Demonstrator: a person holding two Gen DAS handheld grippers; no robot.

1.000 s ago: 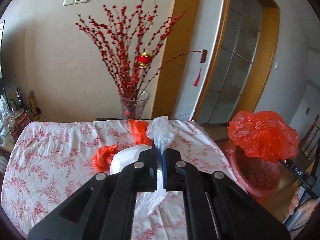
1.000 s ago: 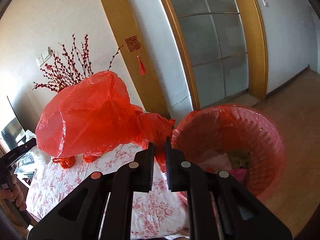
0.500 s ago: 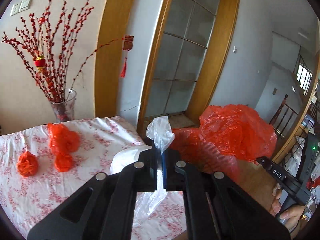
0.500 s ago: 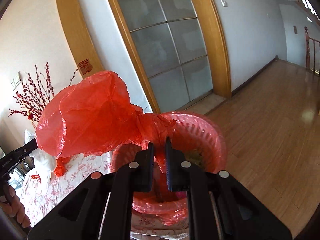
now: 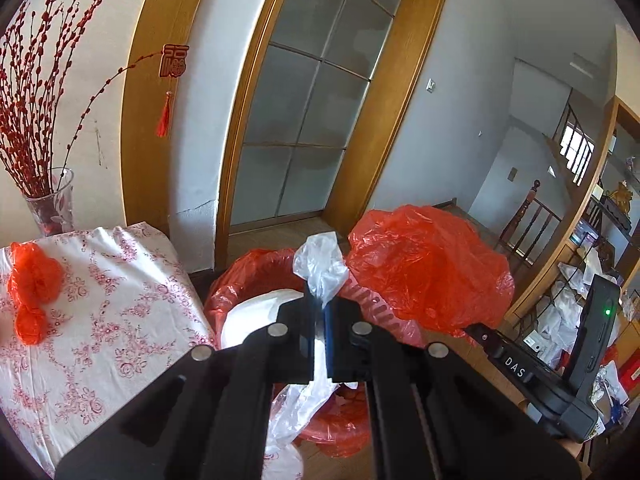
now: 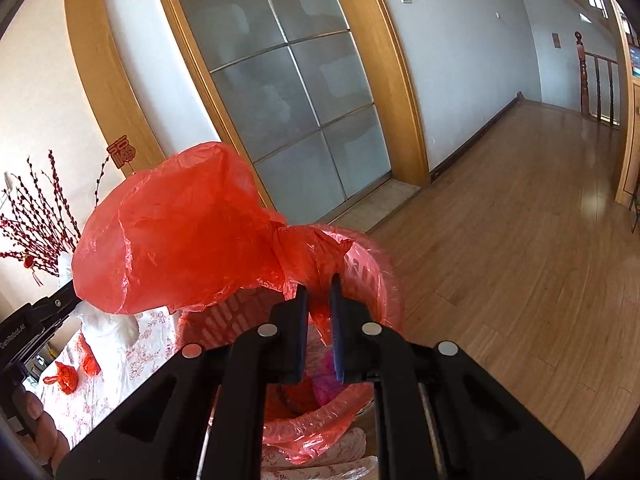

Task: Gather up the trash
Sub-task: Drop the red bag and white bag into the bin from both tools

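Two grippers have swung away from the bench (image 5: 100,320) and now hang over the red bin (image 6: 372,280). The left gripper (image 5: 318,316), jaws tight on a clear plastic bag (image 5: 322,264), tips down above the opening, so the drop looks close. The right gripper (image 6: 319,312) pinches the red liner (image 6: 180,232), lifting it aside. Red bundles (image 5: 34,280) wait behind on the bench.
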